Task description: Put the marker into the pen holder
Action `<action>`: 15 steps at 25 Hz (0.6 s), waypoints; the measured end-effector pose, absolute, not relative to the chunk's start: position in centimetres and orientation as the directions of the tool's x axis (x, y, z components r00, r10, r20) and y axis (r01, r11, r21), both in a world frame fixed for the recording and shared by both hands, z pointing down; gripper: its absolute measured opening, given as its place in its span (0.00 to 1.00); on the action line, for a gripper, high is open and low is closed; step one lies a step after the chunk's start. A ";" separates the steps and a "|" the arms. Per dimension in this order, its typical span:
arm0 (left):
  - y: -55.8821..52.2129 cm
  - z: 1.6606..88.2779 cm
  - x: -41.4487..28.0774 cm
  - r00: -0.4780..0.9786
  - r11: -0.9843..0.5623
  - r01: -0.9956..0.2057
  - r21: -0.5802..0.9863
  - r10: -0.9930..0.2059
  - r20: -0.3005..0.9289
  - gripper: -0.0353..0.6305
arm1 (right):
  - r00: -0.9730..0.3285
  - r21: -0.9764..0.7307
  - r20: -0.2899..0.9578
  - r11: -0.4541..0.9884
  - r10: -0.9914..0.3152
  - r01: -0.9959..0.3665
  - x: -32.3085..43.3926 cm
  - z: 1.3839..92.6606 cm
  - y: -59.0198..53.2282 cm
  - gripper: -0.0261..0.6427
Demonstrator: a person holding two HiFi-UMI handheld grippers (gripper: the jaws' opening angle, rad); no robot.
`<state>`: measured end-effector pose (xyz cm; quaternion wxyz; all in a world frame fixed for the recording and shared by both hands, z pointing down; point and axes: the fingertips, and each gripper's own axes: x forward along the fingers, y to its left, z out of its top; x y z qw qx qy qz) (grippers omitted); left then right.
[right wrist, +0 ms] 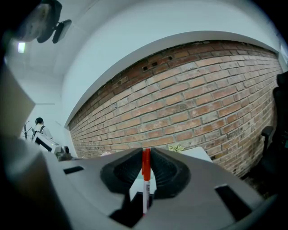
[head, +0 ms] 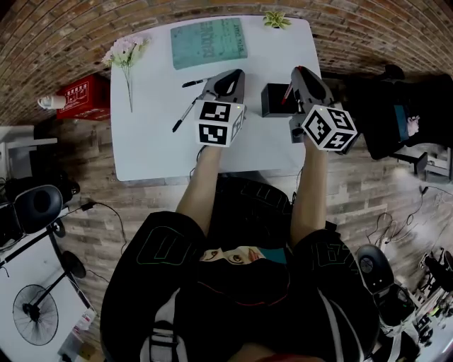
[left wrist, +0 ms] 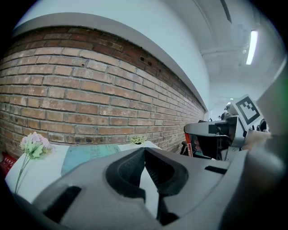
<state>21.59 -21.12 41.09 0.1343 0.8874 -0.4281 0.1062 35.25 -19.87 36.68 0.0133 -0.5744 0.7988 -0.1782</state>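
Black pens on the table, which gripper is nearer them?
Left. The left gripper sits just right of the pens; the right gripper is farther right, beyond the pen holder.

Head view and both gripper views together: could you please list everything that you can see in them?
table: one, white, in front of the person
marker: one, red cap and white body, in the right claw
pen holder: one, black, on the table between the claws
pens: two, black, on the table left of the left claw
mat: one, teal, at the table's far edge
flowers: one bunch, pink, table's far left corner
plant: one, green, table's far edge, right
red box: one, beside the table's left side
fan: one, black, lower left
left claw: grey, shut, empty
right claw: grey, shut on the marker
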 end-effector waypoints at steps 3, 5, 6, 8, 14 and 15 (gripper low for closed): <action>-20.6 41.8 21.9 0.608 -0.593 -0.790 0.152 -0.727 0.320 0.06 | -0.334 -0.301 0.199 0.267 -0.921 -0.916 35.8 37.6 -19.5 0.13; -20.3 42.3 22.1 0.607 -0.592 -0.791 0.156 -0.722 0.332 0.06 | -0.330 -0.301 0.209 0.260 -0.921 -0.918 36.1 38.2 -19.1 0.13; -20.0 42.6 22.2 0.606 -0.592 -0.791 0.158 -0.720 0.338 0.06 | -0.328 -0.301 0.213 0.257 -0.920 -0.918 36.3 38.5 -18.9 0.13; -19.7 43.1 22.3 0.606 -0.591 -0.790 0.160 -0.715 0.349 0.06 | -0.326 -0.306 0.218 0.252 -0.920 -0.918 36.5 39.0 -18.5 0.13; -18.3 44.8 23.2 0.612 -0.598 -0.783 0.172 -0.692 0.383 0.06 | -0.315 -0.316 0.242 0.233 -0.918 -0.920 37.2 40.7 -16.9 0.14; -18.1 45.0 23.4 0.614 -0.600 -0.781 0.173 -0.688 0.387 0.06 | -0.315 -0.317 0.246 0.232 -0.917 -0.920 37.3 41.0 -16.7 0.14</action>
